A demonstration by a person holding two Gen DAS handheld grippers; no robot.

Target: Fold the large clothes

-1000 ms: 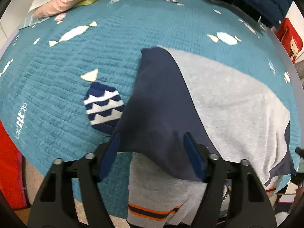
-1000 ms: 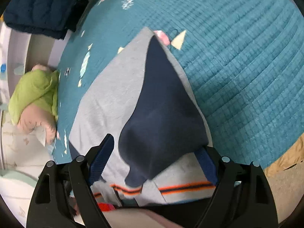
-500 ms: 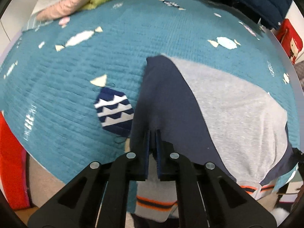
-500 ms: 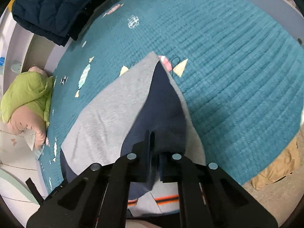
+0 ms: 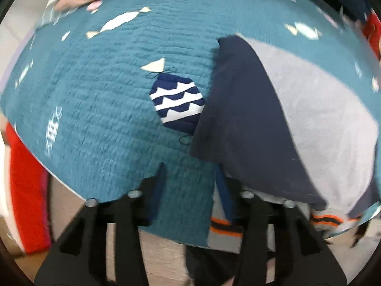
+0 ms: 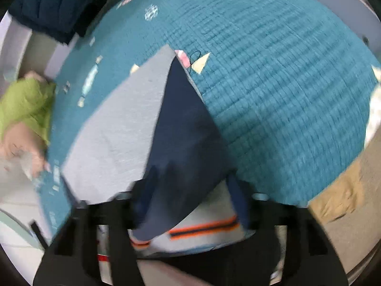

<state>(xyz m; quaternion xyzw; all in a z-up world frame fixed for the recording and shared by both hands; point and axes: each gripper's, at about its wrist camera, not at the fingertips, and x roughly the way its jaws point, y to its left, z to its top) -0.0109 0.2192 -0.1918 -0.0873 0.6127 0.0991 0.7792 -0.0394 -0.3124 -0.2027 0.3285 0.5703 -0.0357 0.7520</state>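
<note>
Lying flat on teal quilted bedspread [image 5: 100,100]: soft, light grey knit sweater with navy sleeves [image 5: 328,119], limp, not fragile | best hold: navy sleeve [image 6: 183,143] edge or striped hem [image 6: 204,228] | left gripper [image 5: 190,178] fingers apart, empty | right gripper [image 6: 190,190] fingers apart around sleeve, no grip | green cushion [image 6: 21,104], dark padded jacket [image 6: 54,2] beyond.

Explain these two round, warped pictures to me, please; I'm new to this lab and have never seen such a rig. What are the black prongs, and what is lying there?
No robot here: a person holds a pair of tongs in each hand, each carrying a fisheye camera looking along its fingers. One picture comes from the left tongs, the other from the right tongs. Both stand open and grip nothing. On the teal quilt, patterned with small fish, lies a grey sweater, a navy sleeve folded across it, with orange stripes at the hem. A green and pink bundle and a dark padded jacket lie at the edges.
</note>
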